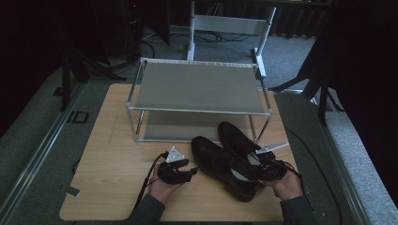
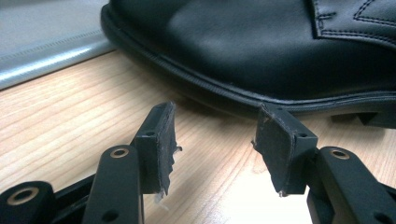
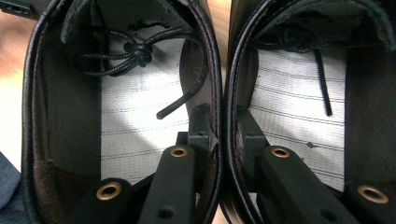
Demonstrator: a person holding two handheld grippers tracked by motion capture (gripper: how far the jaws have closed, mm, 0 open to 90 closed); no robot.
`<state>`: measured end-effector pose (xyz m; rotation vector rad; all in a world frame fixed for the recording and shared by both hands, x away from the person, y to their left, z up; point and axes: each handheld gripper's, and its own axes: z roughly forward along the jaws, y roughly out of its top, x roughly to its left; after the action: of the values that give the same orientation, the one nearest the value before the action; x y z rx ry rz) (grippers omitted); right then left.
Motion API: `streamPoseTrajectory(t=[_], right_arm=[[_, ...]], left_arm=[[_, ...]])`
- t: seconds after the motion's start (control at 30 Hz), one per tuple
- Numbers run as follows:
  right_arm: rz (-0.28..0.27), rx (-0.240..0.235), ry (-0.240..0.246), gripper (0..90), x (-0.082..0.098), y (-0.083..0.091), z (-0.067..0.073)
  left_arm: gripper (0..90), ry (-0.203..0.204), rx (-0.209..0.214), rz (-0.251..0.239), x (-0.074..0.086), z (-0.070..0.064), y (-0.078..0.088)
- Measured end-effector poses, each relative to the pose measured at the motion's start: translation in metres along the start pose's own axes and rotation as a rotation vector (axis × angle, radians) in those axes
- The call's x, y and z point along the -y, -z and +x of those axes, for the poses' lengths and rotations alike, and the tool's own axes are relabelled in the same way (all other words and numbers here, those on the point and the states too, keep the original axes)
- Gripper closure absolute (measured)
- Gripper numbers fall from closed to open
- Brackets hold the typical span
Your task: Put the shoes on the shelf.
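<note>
Black shoe pair [image 1: 230, 157], near right edge of table [image 1: 112, 187]: your right gripper [image 3: 219, 133] pinches both inner collars together. Left gripper [image 2: 215, 135] gapes, empty, beside toe. Rack [image 1: 197, 89] shelves bare, so placing's still to do, prob.

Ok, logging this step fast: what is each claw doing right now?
Left claw: open, empty, beside the near shoe.
Right claw: shut on the two shoes' inner walls, one jaw inside each shoe.

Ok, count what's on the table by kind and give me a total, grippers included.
Black shoes: 2, the left one and the right one
Two-tier shoe rack: 1
Grippers: 2, left gripper and right gripper
Total: 5
</note>
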<state>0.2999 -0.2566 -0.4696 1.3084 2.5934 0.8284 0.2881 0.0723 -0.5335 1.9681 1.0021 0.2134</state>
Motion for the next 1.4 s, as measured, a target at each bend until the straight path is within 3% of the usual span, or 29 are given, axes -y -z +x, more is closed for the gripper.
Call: streamPoseTrajectory(t=[0.33, 1.1, 1.4], right_arm=[[-0.041, -0.006, -0.001, 80.6, -0.022, -0.008, 0.006], [-0.048, 0.029, 0.031, 80.5, -0.056, -0.028, 0.017], [-0.059, 0.041, 0.017, 80.5, -0.065, -0.031, 0.016]], left_arm=[[48.0, 0.002, -0.012, -0.005, -0.001, 0.002, 0.002], [47.3, -0.015, -0.036, -0.011, -0.007, 0.002, 0.003], [47.4, -0.02, -0.053, -0.01, -0.012, 0.003, -0.001]])
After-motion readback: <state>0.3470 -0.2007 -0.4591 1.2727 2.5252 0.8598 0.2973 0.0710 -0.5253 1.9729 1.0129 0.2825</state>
